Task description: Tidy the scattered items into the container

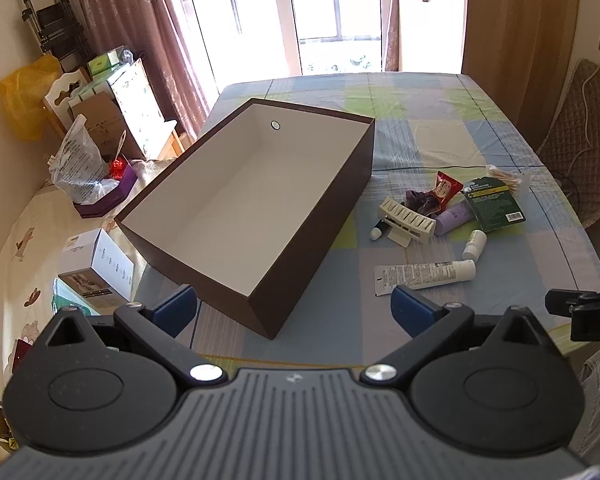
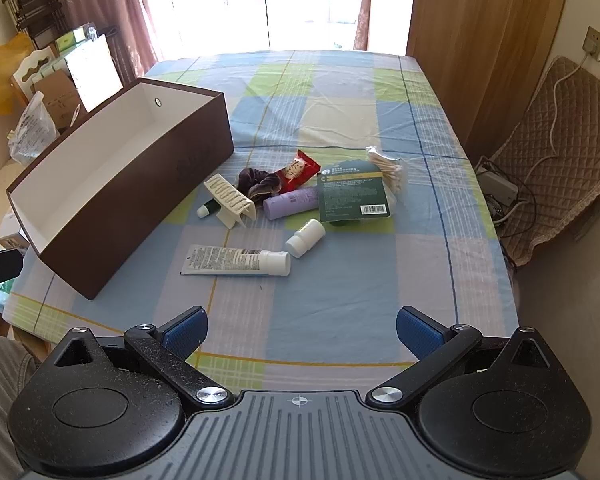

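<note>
your brown box [image 1: 256,200] sits empty on the checked cloth [image 2: 340,112], and the scattered bits lie just right of it: white tube [image 2: 236,261], purple bottle [image 2: 292,202], green card [image 2: 354,194], red wrapper [image 2: 298,170]. your left gripper [image 1: 294,306] and right gripper [image 2: 300,330] both hang wide, holding nothing

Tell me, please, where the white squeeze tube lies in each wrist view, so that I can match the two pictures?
Left wrist: white squeeze tube lies right of centre, beside the brown box's near corner.
Right wrist: white squeeze tube lies centre-left, nearest of the clutter.
Shared landmark: the cream hair clip beyond it.
</note>
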`<state>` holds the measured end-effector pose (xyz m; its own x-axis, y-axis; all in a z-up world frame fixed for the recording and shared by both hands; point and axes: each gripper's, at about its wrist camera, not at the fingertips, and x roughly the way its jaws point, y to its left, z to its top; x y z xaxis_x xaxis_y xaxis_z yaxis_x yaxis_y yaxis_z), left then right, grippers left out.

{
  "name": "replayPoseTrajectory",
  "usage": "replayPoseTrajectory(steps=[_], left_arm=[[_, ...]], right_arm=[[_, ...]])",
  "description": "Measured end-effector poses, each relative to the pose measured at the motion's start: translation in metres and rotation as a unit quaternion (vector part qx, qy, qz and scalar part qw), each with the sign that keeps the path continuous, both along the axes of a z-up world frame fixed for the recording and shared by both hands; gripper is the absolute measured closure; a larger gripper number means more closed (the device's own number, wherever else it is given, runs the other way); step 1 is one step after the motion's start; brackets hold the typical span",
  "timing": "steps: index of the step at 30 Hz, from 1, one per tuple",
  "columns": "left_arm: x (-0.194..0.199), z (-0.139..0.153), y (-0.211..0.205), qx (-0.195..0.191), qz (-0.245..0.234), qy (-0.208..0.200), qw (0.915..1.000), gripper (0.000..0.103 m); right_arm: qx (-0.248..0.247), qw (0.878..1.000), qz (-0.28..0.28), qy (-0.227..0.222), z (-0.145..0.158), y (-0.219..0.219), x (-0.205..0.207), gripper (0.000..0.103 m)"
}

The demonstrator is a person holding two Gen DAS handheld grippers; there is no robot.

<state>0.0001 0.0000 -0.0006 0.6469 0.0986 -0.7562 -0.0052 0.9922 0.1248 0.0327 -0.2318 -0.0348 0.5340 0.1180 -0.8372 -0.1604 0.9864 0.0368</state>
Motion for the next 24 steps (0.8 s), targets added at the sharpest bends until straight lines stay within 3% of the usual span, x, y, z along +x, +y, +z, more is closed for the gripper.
replayPoseTrajectory(steps=[24], left_arm=[[0.004,-0.015,0.000,0.007,0.003,0.033,0.9994,0.001]], right_arm=[[0.001,1.000,0.002,0.008,-0.004,-0.001,0.000,0.000]])
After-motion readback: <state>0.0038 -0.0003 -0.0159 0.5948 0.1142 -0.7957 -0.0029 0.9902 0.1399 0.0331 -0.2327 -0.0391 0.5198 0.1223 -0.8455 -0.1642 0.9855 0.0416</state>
